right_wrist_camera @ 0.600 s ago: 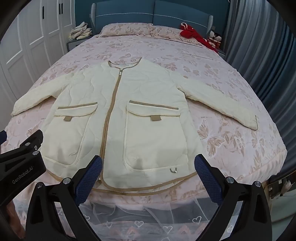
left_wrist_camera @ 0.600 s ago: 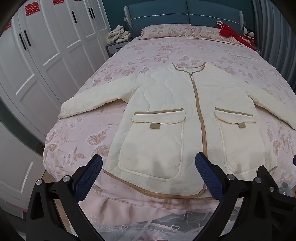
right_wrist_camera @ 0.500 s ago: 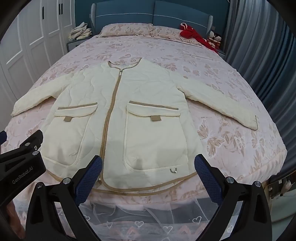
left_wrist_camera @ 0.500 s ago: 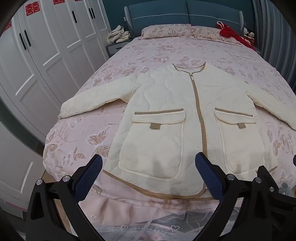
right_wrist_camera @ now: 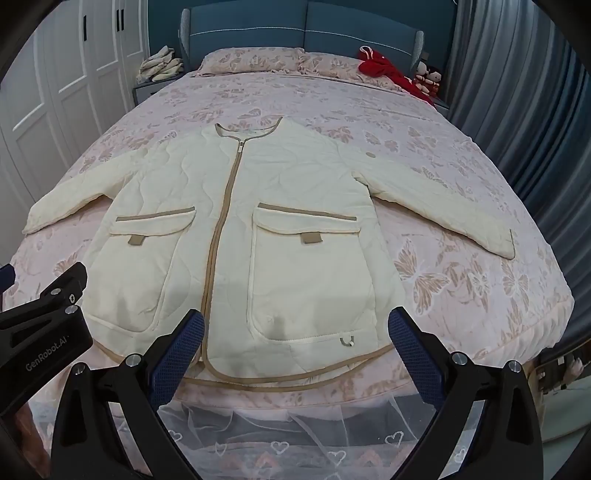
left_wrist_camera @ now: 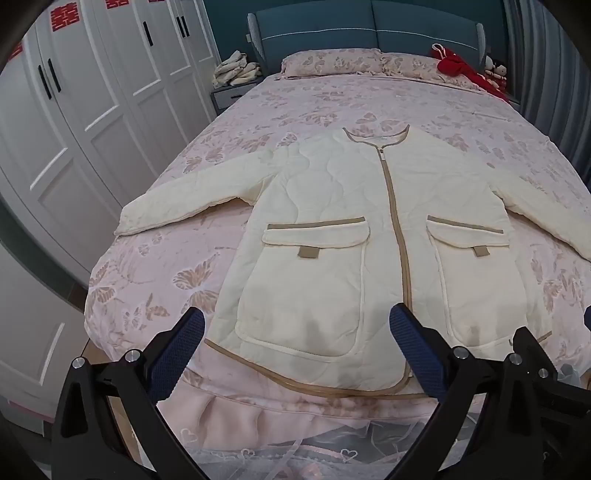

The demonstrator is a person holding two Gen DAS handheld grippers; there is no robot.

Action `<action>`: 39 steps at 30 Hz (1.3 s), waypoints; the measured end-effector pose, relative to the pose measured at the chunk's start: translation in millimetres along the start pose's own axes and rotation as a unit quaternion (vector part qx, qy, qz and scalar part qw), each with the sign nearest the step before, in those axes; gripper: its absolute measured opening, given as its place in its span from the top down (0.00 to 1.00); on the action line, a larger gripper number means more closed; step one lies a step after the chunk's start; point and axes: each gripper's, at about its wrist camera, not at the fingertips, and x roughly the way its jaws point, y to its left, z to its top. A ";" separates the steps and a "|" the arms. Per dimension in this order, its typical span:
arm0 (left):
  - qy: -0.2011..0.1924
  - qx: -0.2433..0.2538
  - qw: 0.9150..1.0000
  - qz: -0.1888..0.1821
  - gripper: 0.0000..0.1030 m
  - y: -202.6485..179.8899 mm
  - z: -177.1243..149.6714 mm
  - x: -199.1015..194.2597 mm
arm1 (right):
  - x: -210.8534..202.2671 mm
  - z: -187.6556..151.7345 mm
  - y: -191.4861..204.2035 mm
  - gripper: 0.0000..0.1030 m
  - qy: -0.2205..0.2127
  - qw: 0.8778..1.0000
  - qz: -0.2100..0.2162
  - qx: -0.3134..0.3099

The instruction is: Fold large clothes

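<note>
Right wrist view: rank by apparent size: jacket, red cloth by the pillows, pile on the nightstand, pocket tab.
1. jacket, by far the largest.
2. red cloth and nightstand pile: look alike, and both lie far from the camera, so unranked.
3. pocket tab, smallest.

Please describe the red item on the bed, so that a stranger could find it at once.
Look at the bed's blue headboard, then the pillows below it. The red cloth item lies on the right pillow, near the small dolls. It is the only bright red thing on the pale pink bedding.
</note>
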 end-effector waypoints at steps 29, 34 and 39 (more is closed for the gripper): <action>0.004 -0.005 1.000 -0.003 0.05 6.4 -3.5 5.3 | -4.6 -1.1 3.9 0.05 -0.001 1.000 0.002 0.001; 0.004 -0.006 1.000 -0.003 0.05 7.4 -4.5 6.0 | -5.4 -0.5 6.3 0.05 -0.002 1.000 0.002 0.000; 0.004 -0.006 1.000 -0.004 0.05 8.1 -5.2 6.4 | -5.9 0.2 8.9 0.05 -0.002 1.000 0.002 -0.001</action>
